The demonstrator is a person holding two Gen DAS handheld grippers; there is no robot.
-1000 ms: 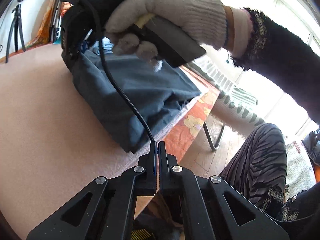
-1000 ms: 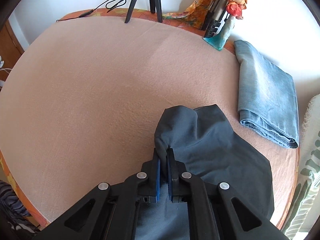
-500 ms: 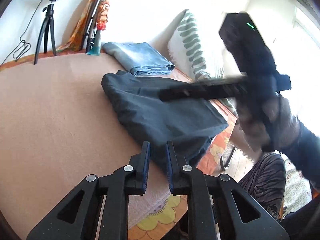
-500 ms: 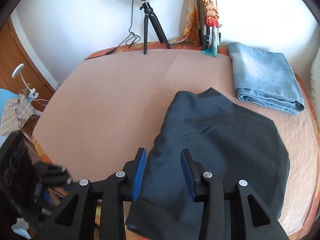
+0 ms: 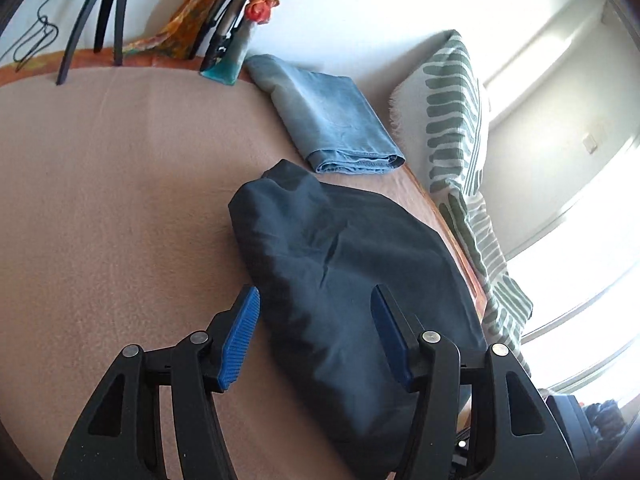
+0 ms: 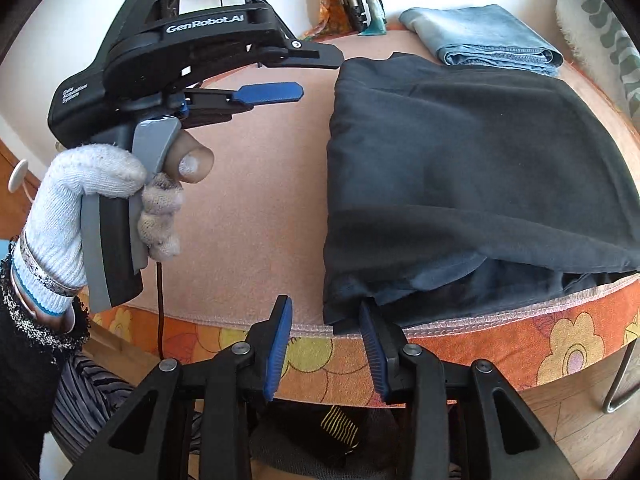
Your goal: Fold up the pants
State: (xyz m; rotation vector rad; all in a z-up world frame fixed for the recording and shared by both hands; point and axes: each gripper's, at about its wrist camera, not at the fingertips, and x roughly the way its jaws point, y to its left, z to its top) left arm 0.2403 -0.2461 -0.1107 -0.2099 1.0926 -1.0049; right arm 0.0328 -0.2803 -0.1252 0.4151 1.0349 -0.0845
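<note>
Left wrist view: the left tool [image 5: 314, 334] hangs released, its blue pads spread over the folded dark navy cloth pants [image 5: 352, 280] lying on the pink felt-covered surface [image 5: 112, 200], near folded light-blue denim jeans [image 5: 332, 120].

Right wrist view: the right tool [image 6: 326, 346] is released too, its pads straddling the pants' near corner at the surface's edge.

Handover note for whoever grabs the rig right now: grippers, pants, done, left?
Left gripper: open, above the dark pants, holding nothing.
Right gripper: open, at the table's near edge by the pants' near-left corner.
Dark pants: folded bundle, near hem loose at the edge.
Folded jeans lie behind them.
Left: likely tidy the hem, perhaps one more fold.
</note>
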